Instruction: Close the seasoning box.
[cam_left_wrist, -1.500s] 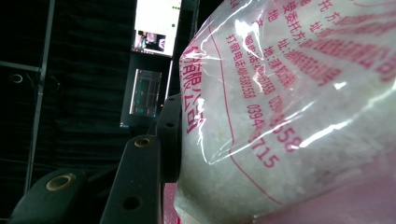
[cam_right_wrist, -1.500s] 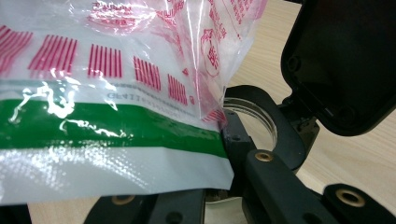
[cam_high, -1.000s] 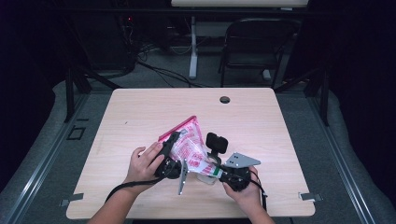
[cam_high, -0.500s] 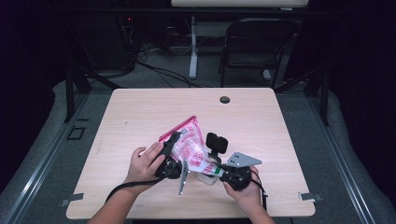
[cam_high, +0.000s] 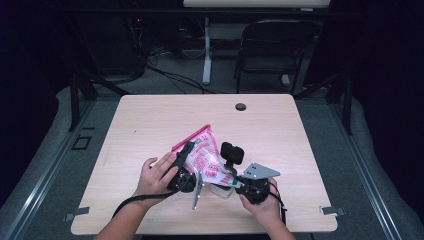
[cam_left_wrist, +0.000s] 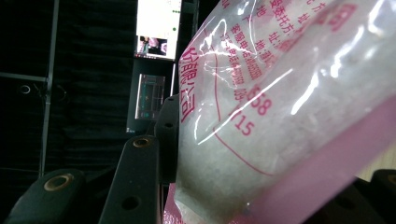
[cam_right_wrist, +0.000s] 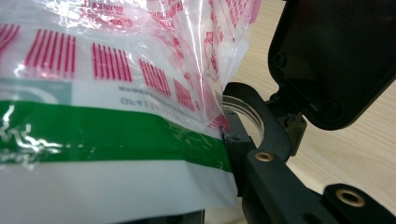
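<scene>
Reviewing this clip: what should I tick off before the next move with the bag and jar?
1. Left tongs grip the bag: ok, the jaws pinch its pink edge.
2. Right tongs hold the jar: ok, shut on it.
3. Lid out of the way: ok, flipped up and open.
4. Bag's lower corner at the jar mouth: ok, it reaches the rim in the right gripper view.
5. Bag's corner open for pouring: cannot tell.
6. Table free of spills around the jar: ok, none seen.
</scene>
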